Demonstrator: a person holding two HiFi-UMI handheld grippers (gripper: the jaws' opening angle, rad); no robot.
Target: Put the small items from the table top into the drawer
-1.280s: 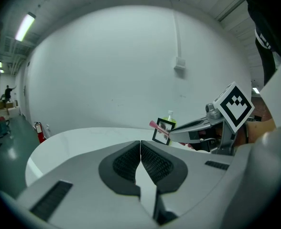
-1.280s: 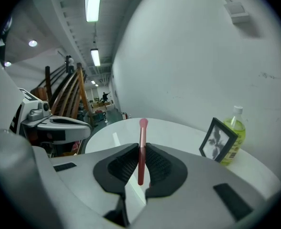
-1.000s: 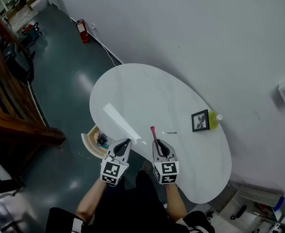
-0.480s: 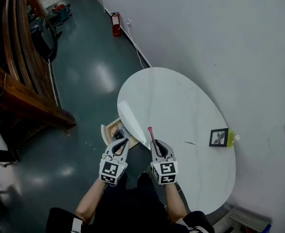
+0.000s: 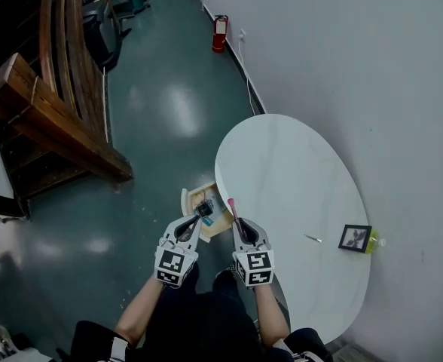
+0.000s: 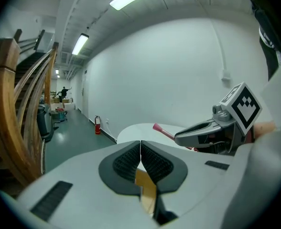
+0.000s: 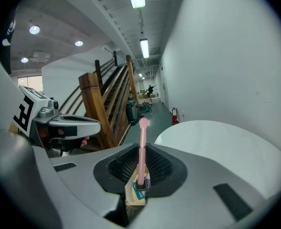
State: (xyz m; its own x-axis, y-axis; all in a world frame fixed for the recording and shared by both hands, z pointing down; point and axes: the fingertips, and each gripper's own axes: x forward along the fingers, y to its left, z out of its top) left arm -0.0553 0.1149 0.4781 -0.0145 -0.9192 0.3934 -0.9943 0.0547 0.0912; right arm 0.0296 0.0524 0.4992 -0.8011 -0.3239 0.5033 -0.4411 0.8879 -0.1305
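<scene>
**Pink stick reaches the drawer**

Both grippers have swung off the table top (image 5: 297, 164) to the open drawer (image 5: 184, 201). Right gripper (image 5: 239, 225) jaws narrow, clamped on the pink stick (image 5: 233, 209), tip now above the drawer's table-side edge. Left gripper (image 5: 200, 217) jaws pressed together, empty, over the drawer. Release looks next; pin (image 5: 312, 239) and frame (image 5: 355, 237) wait far from the drawer.
</scene>
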